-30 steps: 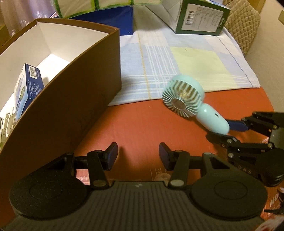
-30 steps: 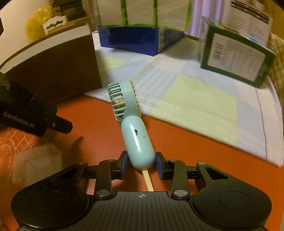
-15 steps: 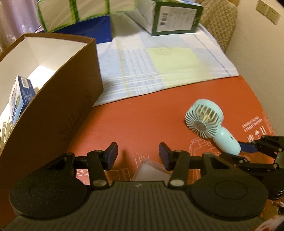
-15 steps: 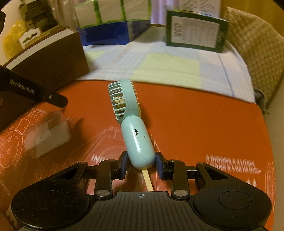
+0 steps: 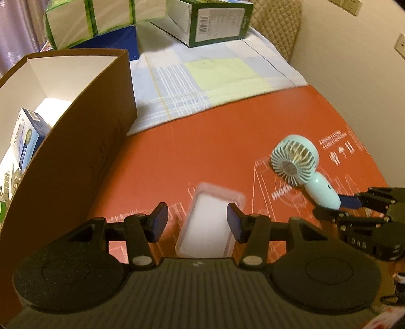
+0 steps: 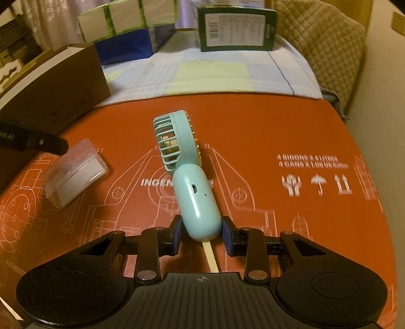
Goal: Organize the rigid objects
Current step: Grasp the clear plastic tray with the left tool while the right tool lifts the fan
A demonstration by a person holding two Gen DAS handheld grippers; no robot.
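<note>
My right gripper (image 6: 201, 231) is shut on the handle of a mint-green handheld fan (image 6: 195, 202), whose round head points away from me above the orange surface. In the left wrist view the same fan (image 5: 295, 160) shows at the right with the right gripper (image 5: 334, 206) clamped on its handle. My left gripper (image 5: 197, 221) is open and hovers over a clear plastic case (image 5: 210, 225) lying on the surface; the pads do not touch it. The case (image 6: 73, 174) also appears at the left of the right wrist view. A brown open box (image 5: 83, 131) stands at the left.
A blue-and-white carton (image 5: 27, 139) lies inside the brown box. Beyond the orange printed cardboard (image 5: 202, 141) is a checked cloth (image 5: 202, 78) with a green carton (image 5: 215, 22), a blue box (image 6: 131, 43) and a green-striped pack (image 5: 101, 17). A quilted chair (image 6: 321, 43) stands at the far right.
Both grippers have drawn back from the cloth over the orange cardboard, the right one carrying the fan. The clear case has come into view under the left gripper.
</note>
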